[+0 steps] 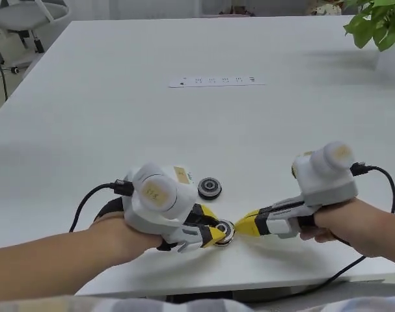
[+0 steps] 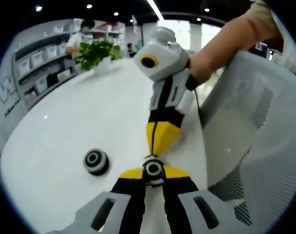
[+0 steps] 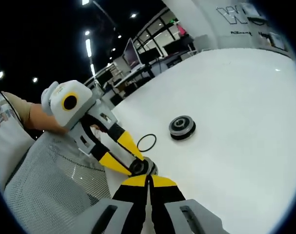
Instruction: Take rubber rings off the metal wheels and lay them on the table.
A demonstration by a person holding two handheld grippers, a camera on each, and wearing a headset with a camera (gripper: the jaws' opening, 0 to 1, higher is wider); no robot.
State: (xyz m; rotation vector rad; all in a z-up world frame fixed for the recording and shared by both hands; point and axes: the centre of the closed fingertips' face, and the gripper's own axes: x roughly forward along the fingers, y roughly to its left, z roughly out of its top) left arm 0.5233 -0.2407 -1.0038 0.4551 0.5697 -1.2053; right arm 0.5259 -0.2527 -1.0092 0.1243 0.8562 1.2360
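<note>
Left gripper (image 1: 217,235) clamps a metal wheel (image 2: 153,168) near the table (image 1: 184,117) edge; right gripper (image 1: 241,227), jaws together, points tip-first at its rim from the opposite side. One loose rubber ring (image 3: 147,142) lies just beside.

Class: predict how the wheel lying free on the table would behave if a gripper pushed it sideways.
The wheel lies flat, so it would probably slide rather than roll. It looks like metal, so it is likely heavy for its size.

Table (image 1: 119,97): near wheel (image 1: 224,231) at front edge, left gripper (image 1: 217,235) at its 9 o'clock, right gripper (image 1: 239,227) at 3. Second wheel (image 1: 209,188) at 11 o'clock, near. Loose ring (image 3: 147,142) between second wheel and left gripper. Power strip (image 1: 217,81) at 12, well apart.
</note>
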